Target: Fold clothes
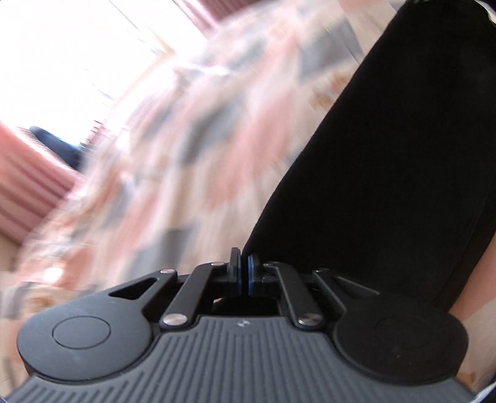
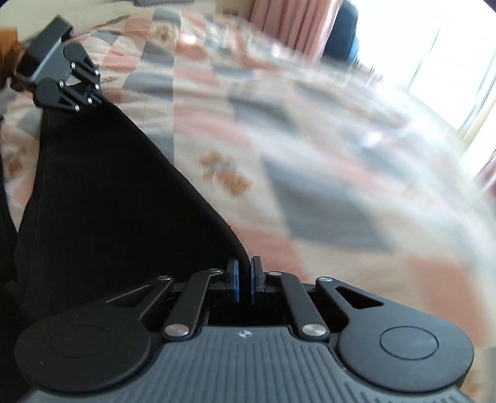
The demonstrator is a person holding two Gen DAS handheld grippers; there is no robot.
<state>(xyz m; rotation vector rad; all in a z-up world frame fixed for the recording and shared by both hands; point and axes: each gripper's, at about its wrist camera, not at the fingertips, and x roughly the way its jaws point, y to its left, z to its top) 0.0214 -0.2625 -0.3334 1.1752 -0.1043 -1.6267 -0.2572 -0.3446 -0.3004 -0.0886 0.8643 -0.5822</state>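
A black garment (image 1: 387, 155) stretches between both grippers over a patchwork bedspread. In the left wrist view my left gripper (image 1: 244, 266) has its blue pads nearly together at the garment's lower edge, which runs up and to the right. The right wrist view shows my right gripper (image 2: 245, 272) shut on another edge of the same black garment (image 2: 108, 201). There the cloth runs taut up to the left gripper (image 2: 104, 100) at the top left, which pinches its far corner. The background is blurred by motion.
The bedspread (image 2: 310, 155), in pink, grey and cream patches, fills the space under the garment. Pink curtains (image 2: 294, 21) and a bright window (image 2: 434, 46) lie beyond the bed. A dark blue object (image 1: 55, 142) sits by the curtain (image 1: 28, 186).
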